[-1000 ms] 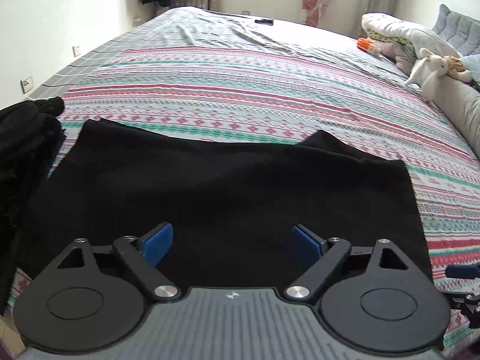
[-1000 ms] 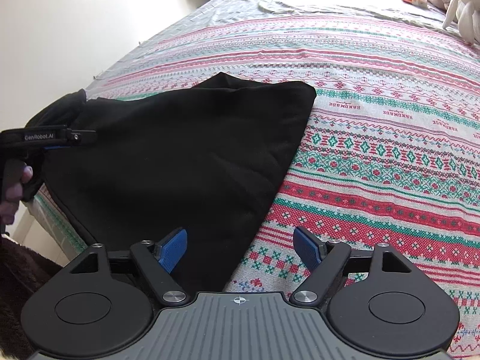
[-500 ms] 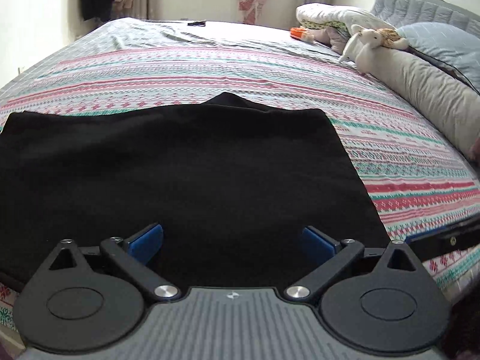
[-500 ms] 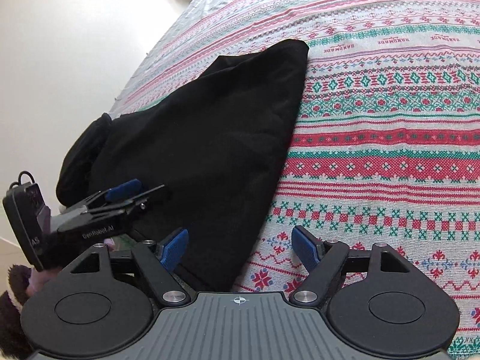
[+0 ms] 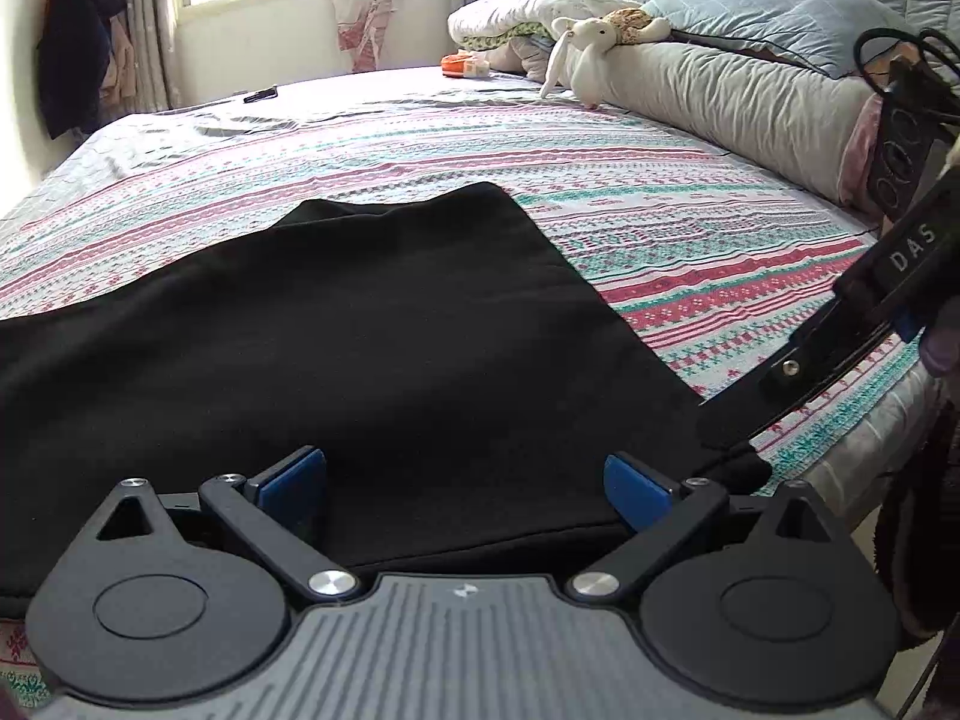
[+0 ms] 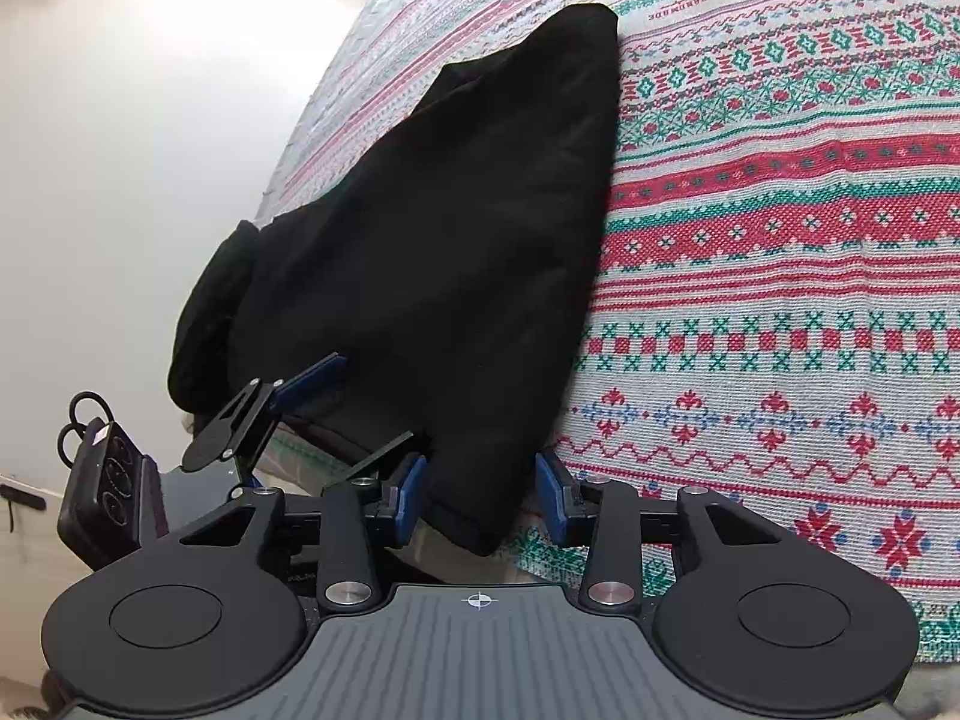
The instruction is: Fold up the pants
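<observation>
Black pants [image 5: 384, 348] lie spread flat across the near part of the striped bed cover [image 5: 660, 204]. My left gripper [image 5: 465, 480] is open, its blue pads wide apart over the pants' near edge; it also shows in the right wrist view as the left gripper [image 6: 348, 414]. My right gripper [image 6: 483, 492] sits at the pants' near right corner [image 6: 480, 516], which hangs over the bed edge between its blue pads. Its jaws are closing, with slim gaps still showing beside the cloth. In the left wrist view the right gripper [image 5: 738, 420] reaches that same corner.
Grey pillows [image 5: 750, 96], a white plush toy [image 5: 582, 54] and folded bedding [image 5: 522, 18] line the far right of the bed. A small dark object [image 5: 261, 97] lies far back. A dark cloth bundle [image 6: 204, 324] sits beyond the pants beside the white wall [image 6: 150, 120].
Both grippers rolled and sank toward the bed's near edge. The left one slid along the pants' edge. The right jaws narrowed around the pants' corner, which now lies between them.
</observation>
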{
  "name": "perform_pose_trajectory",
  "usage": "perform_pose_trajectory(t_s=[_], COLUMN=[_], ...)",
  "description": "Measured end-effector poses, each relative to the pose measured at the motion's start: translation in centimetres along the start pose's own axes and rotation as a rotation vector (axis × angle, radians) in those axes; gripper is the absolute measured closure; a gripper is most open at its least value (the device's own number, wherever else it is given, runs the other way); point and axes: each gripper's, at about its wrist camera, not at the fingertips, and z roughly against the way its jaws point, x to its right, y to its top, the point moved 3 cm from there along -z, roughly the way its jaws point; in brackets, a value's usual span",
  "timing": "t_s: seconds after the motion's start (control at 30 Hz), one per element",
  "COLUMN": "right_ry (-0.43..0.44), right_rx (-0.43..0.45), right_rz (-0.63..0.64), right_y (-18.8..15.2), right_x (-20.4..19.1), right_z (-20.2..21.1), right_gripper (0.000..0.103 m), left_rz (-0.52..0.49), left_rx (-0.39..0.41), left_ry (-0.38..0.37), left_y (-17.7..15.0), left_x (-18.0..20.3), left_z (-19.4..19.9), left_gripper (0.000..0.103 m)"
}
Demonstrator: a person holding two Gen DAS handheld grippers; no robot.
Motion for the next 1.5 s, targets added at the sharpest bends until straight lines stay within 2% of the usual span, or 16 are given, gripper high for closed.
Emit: perform_pose_trajectory(t_s=[0.27,0.33,0.4,0.57,0.63,0.7,0.83,0.87,0.9,1.0,1.07,1.17,1.43,1.5], right_ry=[0.071,0.087,0.102,0.143,0.142,0.116,0.022,0.023,0.036,0.038,0.025,0.027,0.051,0.044], right_rx=[0.007,0.012,0.016,0.029,0.036,0.051,0.064,0.059,0.059,0.072,0.082,0.102,0.210,0.238], right_rz=[-0.062,-0.059,-0.057,-0.064,-0.068,-0.069,-0.083,-0.106,-0.125,-0.128,-0.122,-0.134,-0.152,-0.138], right_y=[0.4,0.6,0.8,1.8,2.3,2.7,3.2,3.4,3.8,5.8,7.5,10.2,16.8,18.0], right_x=[0.0,-0.2,-0.5,-1.2,-1.2,-0.7,1.5,2.2,2.7,3.4,3.5,4.1,6.9,7.5], right_z=[0.4,0.6,0.7,0.7,0.7,0.8,0.6,0.2,-0.1,-0.9,-1.6,-2.1,-2.5,-2.7], right_gripper=[0.064,0.064,0.064,0.064,0.064,0.062,0.062,0.065,0.072,0.078,0.084,0.084,0.088,0.094], left_rz=[-0.151,-0.191,-0.224,-0.235,-0.230,-0.235,-0.222,-0.216,-0.211,-0.196,-0.189,-0.166,-0.015,0.008], left_rx=[0.085,0.107,0.130,0.132,0.104,0.072,0.072,0.073,0.073,0.070,0.068,0.063,0.045,0.046], left_ry=[-0.182,-0.188,-0.150,-0.026,0.039,0.096,0.133,0.137,0.136,0.137,0.148,0.164,0.228,0.248], left_y=[-0.3,-0.4,-0.3,0.2,0.4,0.4,0.3,0.2,0.2,0.1,0.0,0.0,0.3,0.2], left_x=[3.8,4.8,5.8,7.1,7.1,7.2,7.2,7.3,7.4,7.9,8.1,7.9,7.9,8.1], left_z=[1.6,1.7,1.5,-0.4,-1.4,-2.1,-1.7,-1.5,-1.6,-1.4,-1.3,-1.0,-1.3,-1.3], left_gripper=[0.000,0.000,0.000,0.016,0.031,0.037,0.045,0.047,0.051,0.060,0.062,0.066,0.067,0.067])
